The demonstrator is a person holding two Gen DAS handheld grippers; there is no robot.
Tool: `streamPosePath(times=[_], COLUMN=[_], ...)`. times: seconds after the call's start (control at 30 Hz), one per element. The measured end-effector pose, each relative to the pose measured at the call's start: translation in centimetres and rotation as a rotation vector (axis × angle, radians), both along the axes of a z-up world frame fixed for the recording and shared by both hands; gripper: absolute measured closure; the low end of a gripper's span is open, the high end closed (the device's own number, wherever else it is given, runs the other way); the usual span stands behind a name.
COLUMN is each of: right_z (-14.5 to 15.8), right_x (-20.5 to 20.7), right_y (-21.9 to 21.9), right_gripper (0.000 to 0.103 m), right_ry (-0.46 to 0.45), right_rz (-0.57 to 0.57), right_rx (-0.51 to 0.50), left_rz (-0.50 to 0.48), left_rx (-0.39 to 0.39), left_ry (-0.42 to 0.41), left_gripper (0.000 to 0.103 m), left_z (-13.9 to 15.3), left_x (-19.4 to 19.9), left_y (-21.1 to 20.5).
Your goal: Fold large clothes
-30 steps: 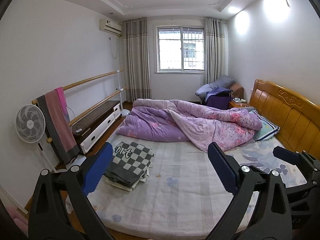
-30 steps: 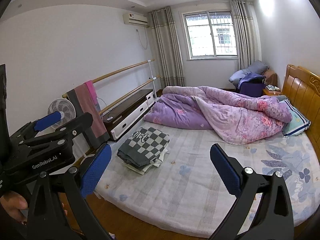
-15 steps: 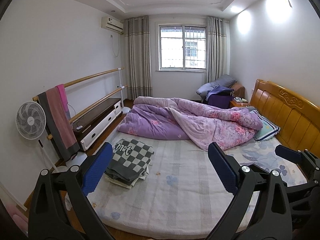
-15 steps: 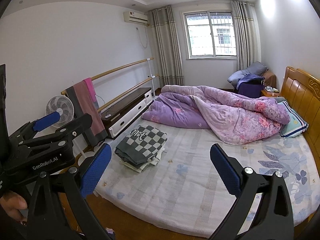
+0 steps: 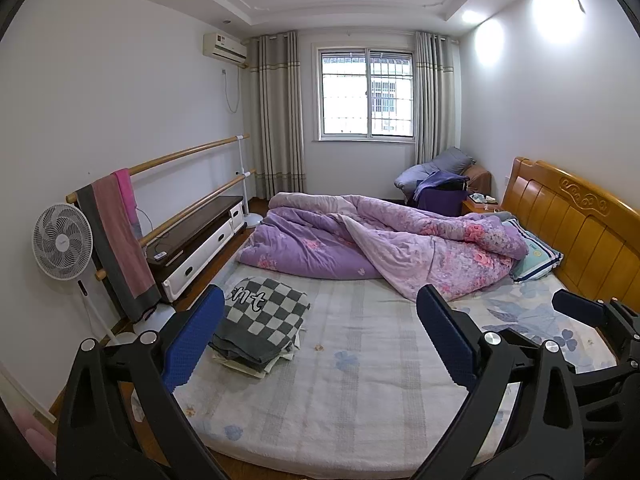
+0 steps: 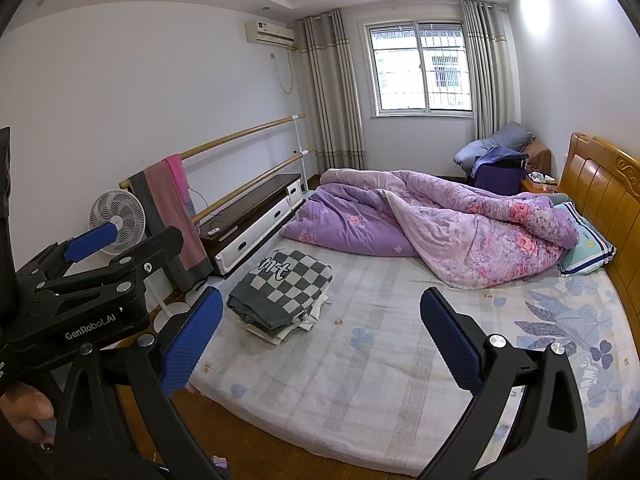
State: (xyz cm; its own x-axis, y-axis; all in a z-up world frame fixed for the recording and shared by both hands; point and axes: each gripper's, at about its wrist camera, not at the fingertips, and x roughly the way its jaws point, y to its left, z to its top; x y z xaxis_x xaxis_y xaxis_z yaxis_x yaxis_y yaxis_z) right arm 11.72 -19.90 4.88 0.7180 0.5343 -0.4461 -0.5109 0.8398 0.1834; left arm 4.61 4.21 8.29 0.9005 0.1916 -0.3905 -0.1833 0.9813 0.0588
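A stack of folded clothes with a grey-and-white checked garment (image 5: 260, 316) on top lies on the bed's left side; it also shows in the right wrist view (image 6: 284, 288). My left gripper (image 5: 320, 336) is open and empty, held in the air off the near edge of the bed. My right gripper (image 6: 324, 340) is open and empty, also off the near edge. The left gripper shows at the left of the right wrist view (image 6: 92, 264); the right gripper shows at the right of the left wrist view (image 5: 592, 320).
The bed (image 5: 360, 380) has a pale floral sheet. A rumpled purple quilt (image 5: 380, 244) lies across its far side, a pillow (image 5: 536, 256) by the wooden headboard (image 5: 580, 224). A fan (image 5: 62, 242), a towel rail with towels (image 5: 116, 236) and a low cabinet (image 5: 200, 236) stand left.
Both grippers have drawn back from the bed and risen a little; more of the near bed edge and floor shows. Both stay open and empty.
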Motion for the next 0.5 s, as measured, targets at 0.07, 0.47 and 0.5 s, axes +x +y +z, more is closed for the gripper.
streamPosePath(times=[0.07,0.47,0.5], right_z=[-0.01,-0.32,-0.32], right_x=[0.06,0.2,0.17], right_y=[0.02,0.33,0.35], right_gripper=[0.008,0.007,0.007], right_ry=[-0.002,0.004,0.003], right_rz=[-0.001,-0.004,-0.005], right_rx=[-0.004,-0.003,-0.002], left_rz=[0.0,0.001,0.0], left_rx=[0.002,0.007,0.006], left_ry=[-0.001,-0.001,-0.003], left_gripper=[0.006,0.006,0.006], left_z=[-0.02,-0.2,-0.16], left_x=[0.07,0.4,0.34], left_y=[0.01,0.46,0.37])
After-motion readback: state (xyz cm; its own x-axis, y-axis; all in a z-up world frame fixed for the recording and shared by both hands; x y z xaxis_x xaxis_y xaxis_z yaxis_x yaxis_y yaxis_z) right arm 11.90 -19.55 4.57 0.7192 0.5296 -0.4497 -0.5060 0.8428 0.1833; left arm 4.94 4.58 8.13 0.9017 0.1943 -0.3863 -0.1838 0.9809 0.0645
